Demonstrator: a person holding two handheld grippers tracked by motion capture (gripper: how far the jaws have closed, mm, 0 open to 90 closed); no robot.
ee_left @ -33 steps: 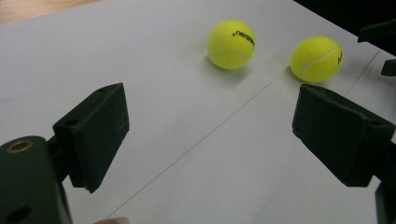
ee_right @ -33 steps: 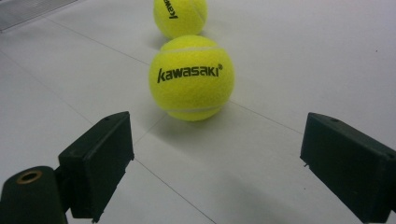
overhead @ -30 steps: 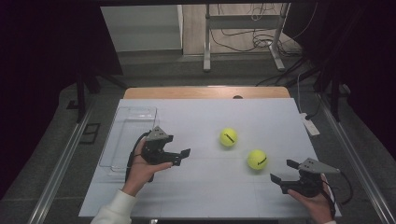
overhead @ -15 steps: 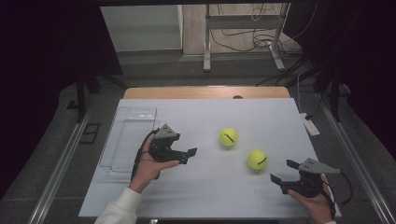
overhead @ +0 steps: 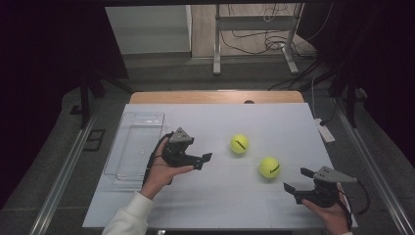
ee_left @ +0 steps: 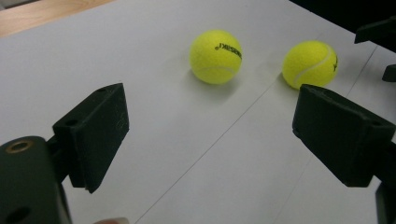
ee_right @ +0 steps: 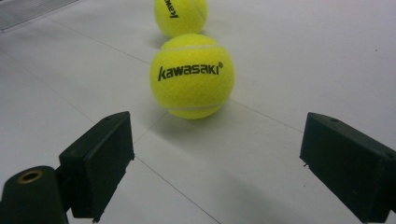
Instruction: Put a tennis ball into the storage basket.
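Observation:
Two yellow tennis balls lie on the white table top (overhead: 274,122). The farther ball (overhead: 239,144) (ee_left: 215,57) (ee_right: 181,16) is a short way right of my left gripper (overhead: 203,161) (ee_left: 210,135), which is open and empty, its jaws pointing at both balls. The nearer ball (overhead: 269,167) (ee_left: 309,64) (ee_right: 192,76), printed "kawasaki", rests just up and left of my right gripper (overhead: 297,179) (ee_right: 215,163). That gripper is also open, holds nothing, and its jaws frame the ball without touching it.
A clear plastic tray (overhead: 134,144) lies flat at the table's left, just behind the left hand. A white power strip (overhead: 325,131) hangs off the right edge. Metal stand legs and cables occupy the floor beyond the table.
My left gripper has moved right and slightly forward, away from the tray and toward the balls. The right gripper and both balls stayed where they were.

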